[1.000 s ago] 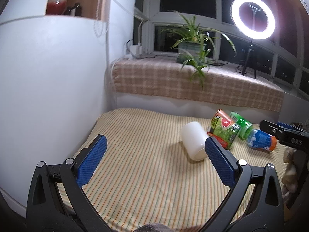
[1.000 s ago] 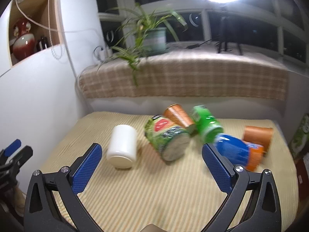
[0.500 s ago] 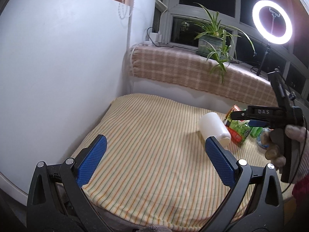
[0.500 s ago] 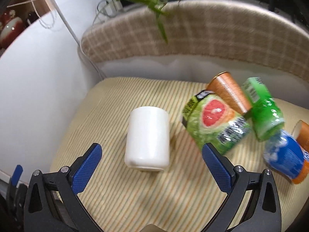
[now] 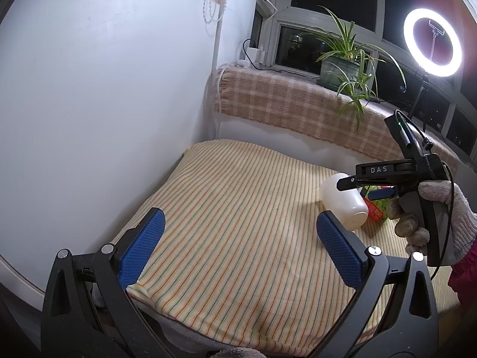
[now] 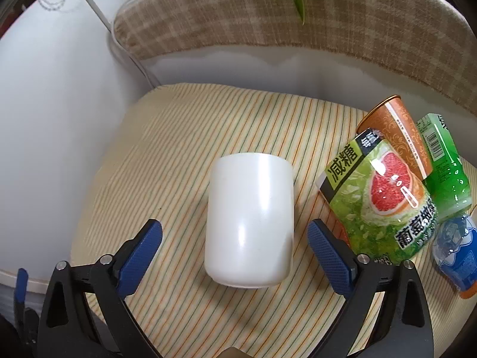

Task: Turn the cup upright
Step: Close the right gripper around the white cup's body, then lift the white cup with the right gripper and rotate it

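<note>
- Right gripper (image 6: pixel 234 252): jaws wide, holding nothing; the blue pads (image 6: pixel 140 256) flank the lower half of the white cup (image 6: pixel 249 220) with a gap on each side. Judged a lined-up pre-grasp, spread so both pads clear the cup's walls.
- White cup lies on its side on the striped cushion (image 6: pixel 167 137), its long axis running away from the right wrist camera. Which end is the mouth cannot be told.
- Left gripper (image 5: pixel 238 247): jaws wide, empty, hanging over bare cushion well left of the cup (image 5: pixel 342 201); judged parked to leave room.
- Gloved right hand (image 5: pixel 432 208) grips the right tool from behind, angling it down over the cup.
- Just right of the cup: grapefruit carton (image 6: pixel 378 200), orange cup (image 6: pixel 393 137), green bottle (image 6: pixel 441 164), blue bottle (image 6: pixel 456 250), all toppled. The right pad sits near the carton; closing could nudge it.
- Plaid blanket (image 6: pixel 268 15) covers the sill behind.
</note>
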The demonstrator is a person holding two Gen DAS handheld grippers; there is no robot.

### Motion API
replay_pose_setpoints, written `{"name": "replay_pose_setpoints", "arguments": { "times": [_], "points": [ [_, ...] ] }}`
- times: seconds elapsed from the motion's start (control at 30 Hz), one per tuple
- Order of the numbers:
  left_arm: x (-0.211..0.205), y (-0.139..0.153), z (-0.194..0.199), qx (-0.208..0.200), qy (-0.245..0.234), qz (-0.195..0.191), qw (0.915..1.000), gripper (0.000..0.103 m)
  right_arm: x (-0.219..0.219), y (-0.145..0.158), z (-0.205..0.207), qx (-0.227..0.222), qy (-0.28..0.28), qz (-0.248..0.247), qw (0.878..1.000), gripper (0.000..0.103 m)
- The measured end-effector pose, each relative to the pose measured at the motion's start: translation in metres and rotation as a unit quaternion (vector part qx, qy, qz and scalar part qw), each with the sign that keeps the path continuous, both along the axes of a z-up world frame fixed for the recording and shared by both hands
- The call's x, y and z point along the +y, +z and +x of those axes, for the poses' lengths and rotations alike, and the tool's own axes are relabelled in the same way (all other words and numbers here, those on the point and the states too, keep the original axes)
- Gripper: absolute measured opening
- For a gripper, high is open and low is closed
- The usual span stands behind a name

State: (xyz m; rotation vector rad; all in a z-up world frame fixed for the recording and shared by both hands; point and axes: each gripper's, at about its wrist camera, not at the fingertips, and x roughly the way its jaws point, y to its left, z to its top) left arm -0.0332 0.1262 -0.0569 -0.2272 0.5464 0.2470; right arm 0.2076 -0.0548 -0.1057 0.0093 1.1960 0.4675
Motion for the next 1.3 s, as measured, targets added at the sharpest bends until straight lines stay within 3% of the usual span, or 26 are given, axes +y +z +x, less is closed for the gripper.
{"name": "replay_pose_setpoints", "arguments": {
  "times": [0.07, 0.43, 0.53, 0.73, 1.0, 1.3],
  "points": [
    [0.001, -0.001, -0.001, 0.001, 0.001, -0.001, 1.0, 0.103, 0.004, -0.005, 0.004, 0.008, 0.0, -0.006, 1.0, 0.089],
    [0.007, -0.002, -0.004, 0.003, 0.007, -0.004, 1.0, 0.103, 0.013, -0.032, 0.013, 0.026, 0.0, -0.039, 0.999, 0.086],
    [0.008, -0.003, -0.004, 0.004, 0.007, -0.004, 1.0, 0.103, 0.016, -0.038, 0.017, 0.034, -0.002, -0.045, 0.998, 0.074],
    [0.008, -0.003, -0.003, 0.004, 0.006, -0.003, 1.0, 0.103, 0.017, -0.041, 0.016, 0.03, 0.001, -0.042, 0.999, 0.074],
    [0.003, -0.004, -0.002, 0.003, 0.005, 0.002, 1.0, 0.103, 0.007, -0.026, 0.001, 0.011, 0.002, -0.019, 1.0, 0.073],
    [-0.01, -0.005, 0.006, 0.008, -0.013, 0.008, 0.9998, 0.103, -0.024, 0.016, -0.042, -0.031, -0.003, 0.04, 0.999, 0.073]
  ]
}}
